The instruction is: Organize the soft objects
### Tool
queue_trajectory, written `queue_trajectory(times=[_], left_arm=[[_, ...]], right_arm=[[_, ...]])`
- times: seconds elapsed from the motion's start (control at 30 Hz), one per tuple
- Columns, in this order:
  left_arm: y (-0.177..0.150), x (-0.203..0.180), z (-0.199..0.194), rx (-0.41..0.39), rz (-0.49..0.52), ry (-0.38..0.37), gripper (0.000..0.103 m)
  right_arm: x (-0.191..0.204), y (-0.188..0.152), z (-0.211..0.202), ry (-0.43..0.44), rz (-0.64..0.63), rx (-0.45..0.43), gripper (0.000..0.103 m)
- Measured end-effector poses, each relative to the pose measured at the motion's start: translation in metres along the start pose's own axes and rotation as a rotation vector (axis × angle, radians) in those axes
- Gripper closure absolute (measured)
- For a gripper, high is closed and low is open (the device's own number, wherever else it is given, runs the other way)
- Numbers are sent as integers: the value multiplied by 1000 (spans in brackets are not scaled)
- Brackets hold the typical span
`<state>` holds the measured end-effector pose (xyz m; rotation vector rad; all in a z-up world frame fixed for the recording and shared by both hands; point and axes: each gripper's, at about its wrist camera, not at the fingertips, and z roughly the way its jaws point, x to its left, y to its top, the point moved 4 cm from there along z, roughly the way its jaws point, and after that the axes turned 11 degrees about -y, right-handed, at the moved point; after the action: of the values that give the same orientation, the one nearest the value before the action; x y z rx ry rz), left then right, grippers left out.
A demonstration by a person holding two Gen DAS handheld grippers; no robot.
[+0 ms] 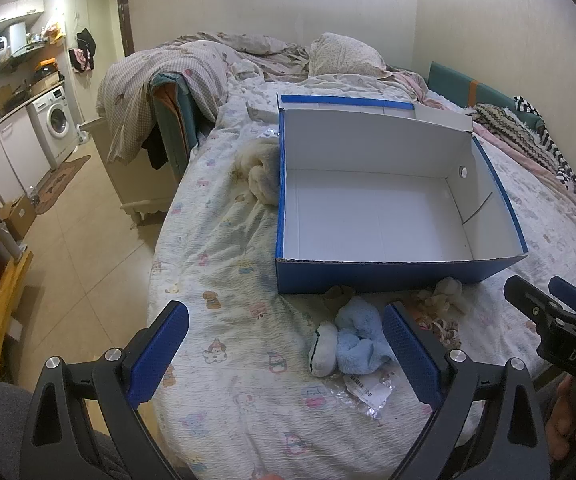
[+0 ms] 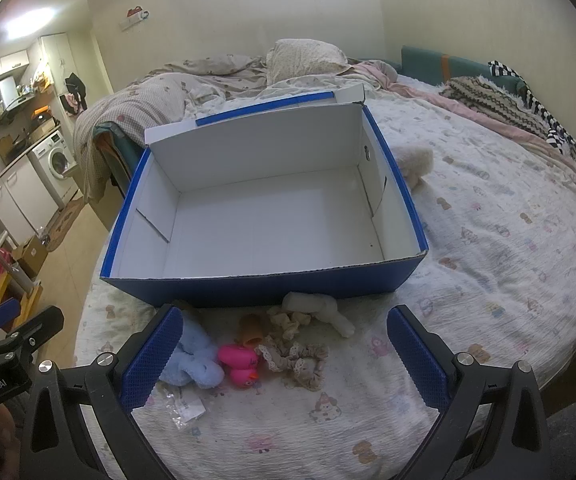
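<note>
Soft toys heaped on the bed (image 2: 487,240) just before the near wall of the empty blue box (image 2: 264,292). Blue plush (image 1: 357,338) lies beside the left gripper's (image 1: 286,354) right finger; pink ducks (image 2: 242,364) lie ahead of the right gripper (image 2: 284,360). Both grippers' fingers stand apart, holding nothing; the left is judged nearer the plush.

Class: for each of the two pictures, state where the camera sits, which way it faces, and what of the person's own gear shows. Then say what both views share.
Left wrist: sits on the left tongs, faces along the bed to the box; both blue pads show, open, with the right tongs at the right edge.
Right wrist: sits on the right tongs, faces the box; open pads show, left tongs at the left edge.
Shared: box, blue plush, bed.
</note>
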<state>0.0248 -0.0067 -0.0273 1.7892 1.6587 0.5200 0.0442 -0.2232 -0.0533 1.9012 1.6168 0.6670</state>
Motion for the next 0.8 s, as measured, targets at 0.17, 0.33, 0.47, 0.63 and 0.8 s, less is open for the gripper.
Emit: queue_trajectory(times=[0.17,0.33,0.47,0.63,0.8], left_arm=[[0,1,1,6,2,-2,6],[0,1,1,5,2,-1,6],[0,1,1,5,3,-1,6],[0,1,1,5,2,-1,6],[0,1,1,4,3,0,6]], right_arm=[[1,0,0,-1,-1,1,0],[1,0,0,-1,0,2,0],[0,0,0,-1,1,1,0],[0,0,0,-1,2,1,0],[0,0,0,-8,-2,-3,0]])
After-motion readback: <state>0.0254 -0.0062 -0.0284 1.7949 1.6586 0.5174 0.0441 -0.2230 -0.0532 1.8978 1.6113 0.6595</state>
